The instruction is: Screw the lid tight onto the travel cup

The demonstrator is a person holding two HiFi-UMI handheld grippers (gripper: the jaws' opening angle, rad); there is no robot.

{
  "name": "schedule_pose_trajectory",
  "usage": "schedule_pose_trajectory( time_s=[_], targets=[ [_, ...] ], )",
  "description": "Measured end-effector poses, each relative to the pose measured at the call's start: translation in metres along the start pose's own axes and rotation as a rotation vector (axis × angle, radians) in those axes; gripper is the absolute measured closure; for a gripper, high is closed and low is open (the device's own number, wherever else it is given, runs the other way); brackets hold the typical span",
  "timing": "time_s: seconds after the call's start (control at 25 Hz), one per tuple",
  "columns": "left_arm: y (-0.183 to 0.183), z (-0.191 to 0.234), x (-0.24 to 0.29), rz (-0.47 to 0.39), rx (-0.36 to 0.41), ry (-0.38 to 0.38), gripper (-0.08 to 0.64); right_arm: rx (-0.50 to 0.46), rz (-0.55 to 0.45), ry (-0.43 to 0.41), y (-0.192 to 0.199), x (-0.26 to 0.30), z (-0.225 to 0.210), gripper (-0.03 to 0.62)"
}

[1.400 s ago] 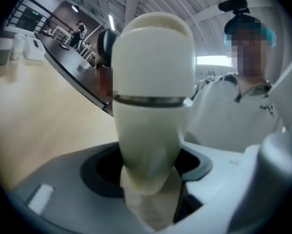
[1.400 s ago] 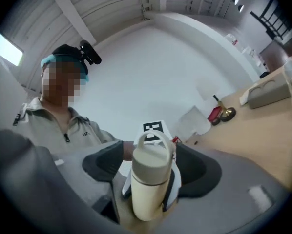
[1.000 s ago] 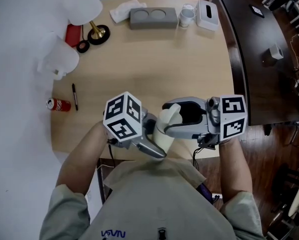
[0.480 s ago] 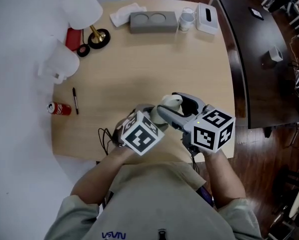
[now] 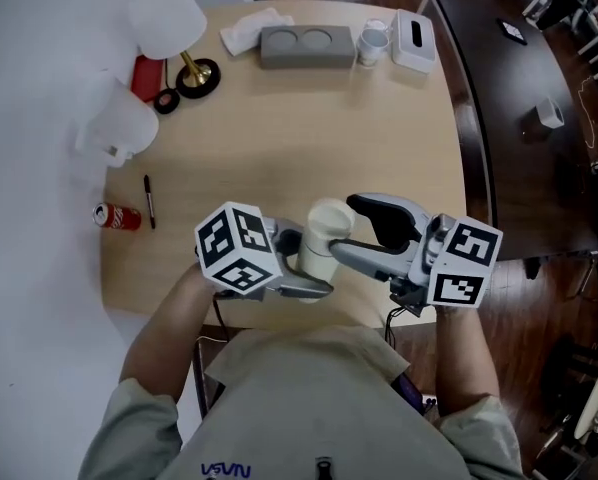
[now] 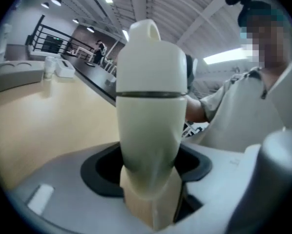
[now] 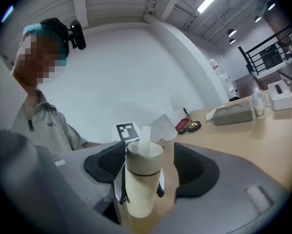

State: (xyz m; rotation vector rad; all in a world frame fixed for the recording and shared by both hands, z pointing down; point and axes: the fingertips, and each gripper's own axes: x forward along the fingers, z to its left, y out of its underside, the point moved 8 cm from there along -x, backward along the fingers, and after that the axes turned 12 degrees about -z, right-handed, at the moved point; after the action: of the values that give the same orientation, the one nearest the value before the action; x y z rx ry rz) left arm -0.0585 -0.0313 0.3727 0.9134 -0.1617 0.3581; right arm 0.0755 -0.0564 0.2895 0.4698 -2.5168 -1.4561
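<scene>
Jaws of the left gripper (image 5: 314, 265) clamp the travel cup (image 5: 319, 256); the right gripper (image 5: 347, 228) jaws stand apart around its lid (image 5: 329, 218). Pen (image 5: 149, 201) and soda can (image 5: 117, 214) lie well aside on the counter (image 5: 309, 128).

- The shirt (image 5: 309, 398) has small lettering low on the chest. It is upside down in the head view and reads "NASA".
- The red can (image 5: 117, 215) has white script along its side, possibly Coca-Cola, but it is too small to be sure.
- The cubes on the left gripper (image 5: 314, 268) and right gripper (image 5: 341, 228) show black-and-white square code markers only, with no letters or numbers.
</scene>
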Motion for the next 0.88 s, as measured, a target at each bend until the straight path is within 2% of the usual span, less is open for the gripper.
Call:
schedule_pose_trajectory(
  time_s=[0.2,0.32,0.44,0.52,0.64,0.76,0.88],
  targets=[
    [-0.014,-0.019,-0.008,0.031,0.049,0.226,0.247,0.049,0.009,-0.277,-0.010,-0.001,0.009,0.285],
    [-0.018,-0.031,-0.005,0.072,0.077,0.309,0.247,0.080,-0.005,-0.382,-0.013,0.002,0.015,0.285],
    [-0.018,-0.038,-0.001,0.083,0.087,0.357,0.247,0.097,-0.005,-0.460,-0.013,0.006,0.022,0.285],
    [-0.018,-0.040,0.001,0.071,0.086,0.372,0.247,0.102,0.002,-0.490,-0.013,0.009,0.025,0.285],
    [-0.016,-0.041,0.003,0.059,0.082,0.379,0.247,0.092,0.018,-0.490,-0.012,0.011,0.026,0.285],
    [-0.015,-0.038,0.003,0.055,0.084,0.365,0.247,0.079,0.020,-0.462,-0.012,0.011,0.024,0.295],
    [-0.016,-0.033,0.002,0.042,0.099,0.306,0.247,0.057,0.011,-0.408,-0.013,0.012,0.021,0.306]
  ],
)
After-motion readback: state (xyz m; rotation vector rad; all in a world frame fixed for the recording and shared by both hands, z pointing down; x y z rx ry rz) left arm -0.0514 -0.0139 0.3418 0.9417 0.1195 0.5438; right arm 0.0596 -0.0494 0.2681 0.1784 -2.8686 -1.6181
